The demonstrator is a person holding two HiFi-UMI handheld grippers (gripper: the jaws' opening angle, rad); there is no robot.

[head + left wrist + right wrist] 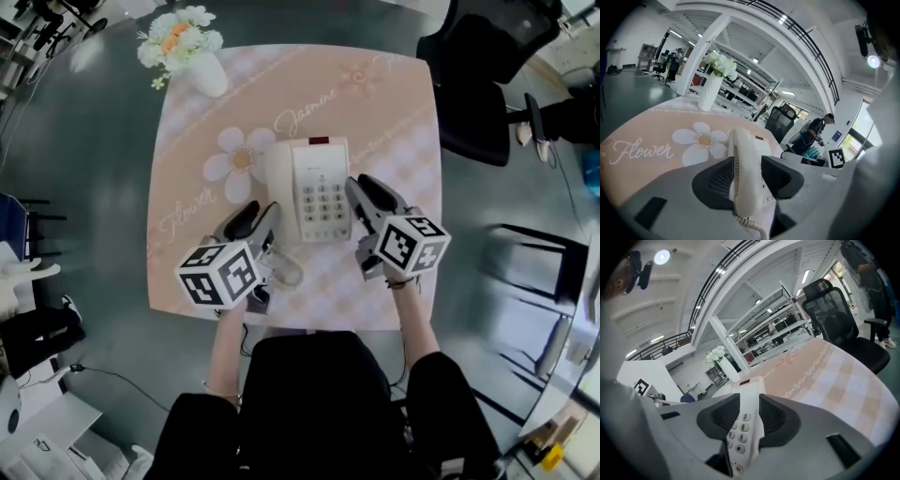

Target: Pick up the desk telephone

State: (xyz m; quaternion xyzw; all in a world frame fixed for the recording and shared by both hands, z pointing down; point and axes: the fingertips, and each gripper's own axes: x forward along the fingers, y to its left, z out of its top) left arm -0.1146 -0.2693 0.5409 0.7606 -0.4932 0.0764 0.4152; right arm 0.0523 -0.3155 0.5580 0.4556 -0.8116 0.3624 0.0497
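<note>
**Two open grippers, one loose handset: the lift could split the telephone**

Both pairs of fingers stand apart, clamped on nothing yet. The desk telephone (319,187) lies flat on the cloth-covered surface (394,103), just to the right of the printed daisy (234,161), with its handset (279,183) on the side nearest that daisy.

The left gripper (255,217) sits on the person's side of the daisy. In the left gripper view its fingers (715,180) straddle the near end of the handset (743,168). One pad is at or almost at the plastic and a gap shows at the other.

The right gripper (371,193) is on the side of the telephone away from the daisy. Its fingers (776,420) bracket the keypad edge of the base (743,427) without visibly pressing on it.

The main risk, as I judge it, is that the handset only rests in its cradle. If the left fingers close on it alone and rise, it probably comes away, leaving the base behind or swinging from the coiled cord (750,224).

The right fingers have only a thin bite on smooth, sloped plastic. A weak squeeze there could slip off or tip the base, and the inner pad may mash the keys.

If one hand rises faster than the other, the set would twist. The cord also loops close by the left gripper and could snag on it.
</note>
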